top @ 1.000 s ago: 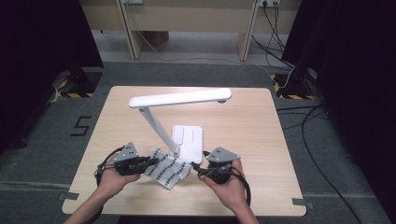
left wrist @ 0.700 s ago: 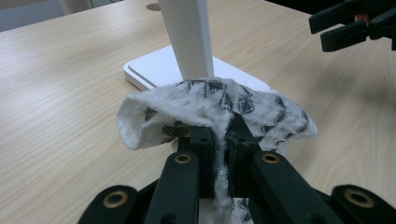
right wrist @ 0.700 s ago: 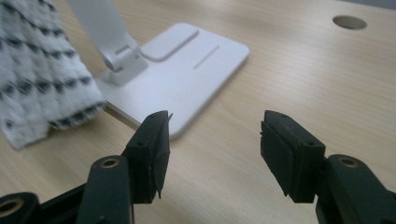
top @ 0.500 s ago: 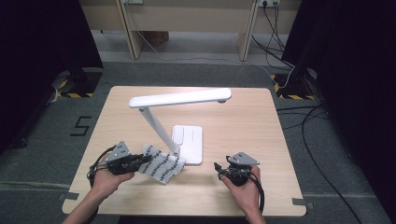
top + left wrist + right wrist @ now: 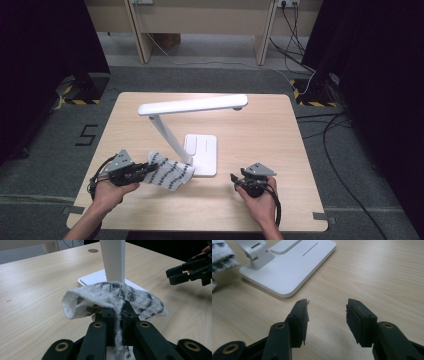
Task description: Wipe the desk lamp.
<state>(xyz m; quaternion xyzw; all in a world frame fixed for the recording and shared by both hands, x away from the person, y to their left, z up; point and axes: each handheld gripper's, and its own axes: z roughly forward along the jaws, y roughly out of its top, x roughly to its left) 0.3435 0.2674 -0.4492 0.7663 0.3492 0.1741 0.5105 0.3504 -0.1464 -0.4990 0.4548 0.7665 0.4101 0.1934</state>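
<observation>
The patterned cloth (image 5: 167, 171) is lying bunched on the table (image 5: 260, 135) just in front of the desk lamp (image 5: 192, 127), one end draped against the lamp's base (image 5: 202, 154) and stem, the other end gathered up off the wood. The left gripper (image 5: 145, 170) is pinching that gathered end, its jaws pressed together on a fold of fabric (in the left gripper view the cloth (image 5: 110, 298) is ballooning out on both sides of the clamp), probably so the cloth can be dragged or lifted as one piece to wipe around the lamp. The right gripper (image 5: 235, 179) is hovering low over bare table, well apart from the cloth and to the right of the base; its jaws have just been closing part-way yet are standing spread with nothing between them, seemingly resting out of the way.
</observation>
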